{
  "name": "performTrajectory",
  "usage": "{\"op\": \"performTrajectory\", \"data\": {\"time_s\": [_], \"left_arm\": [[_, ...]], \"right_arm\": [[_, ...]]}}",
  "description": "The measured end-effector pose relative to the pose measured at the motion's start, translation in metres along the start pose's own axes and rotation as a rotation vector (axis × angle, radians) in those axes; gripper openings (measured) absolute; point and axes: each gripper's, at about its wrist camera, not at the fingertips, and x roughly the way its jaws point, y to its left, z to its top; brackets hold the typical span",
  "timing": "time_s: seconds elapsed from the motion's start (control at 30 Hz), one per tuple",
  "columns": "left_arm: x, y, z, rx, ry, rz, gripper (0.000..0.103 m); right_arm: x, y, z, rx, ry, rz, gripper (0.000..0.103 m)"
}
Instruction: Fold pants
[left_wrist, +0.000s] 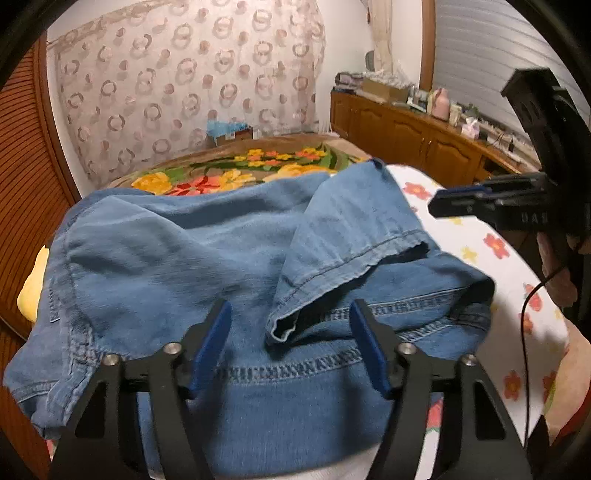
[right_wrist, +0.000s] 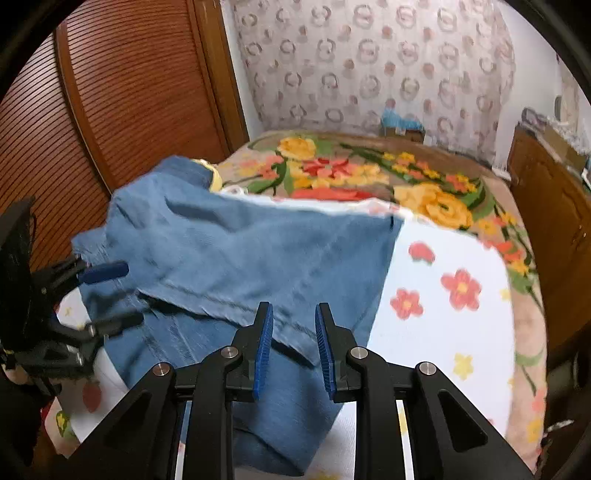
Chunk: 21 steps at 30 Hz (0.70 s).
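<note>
Blue denim pants lie folded over on the bed, one leg doubled back so its stitched hem rests across the waist part. My left gripper hovers over that hem, jaws wide apart, nothing pinched. In the right wrist view the pants spread across the white sheet. My right gripper stands just over their near folded edge with a narrow gap between its blue pads; cloth lies below the gap, not clamped. The left gripper shows at the left edge, the right gripper at the right, off the cloth.
The bed has a white flower-print sheet and a floral blanket behind. A louvred wooden door stands on the left, a wooden sideboard with clutter on the right. A black cable hangs by the person's hand.
</note>
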Motion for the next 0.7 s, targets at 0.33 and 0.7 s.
{"op": "performTrajectory", "data": {"time_s": [0.33,0.7], "left_arm": [[0.031,0.008,0.002,-0.014,0.062,0.048,0.047],[0.017,-0.002,0.004,0.013,0.019,0.017,0.012]], "right_arm": [[0.033,-0.015,0.006,0.017,0.091,0.053,0.031],[0.051,-0.014,0.008,-0.005,0.066,-0.031,0.037]]}}
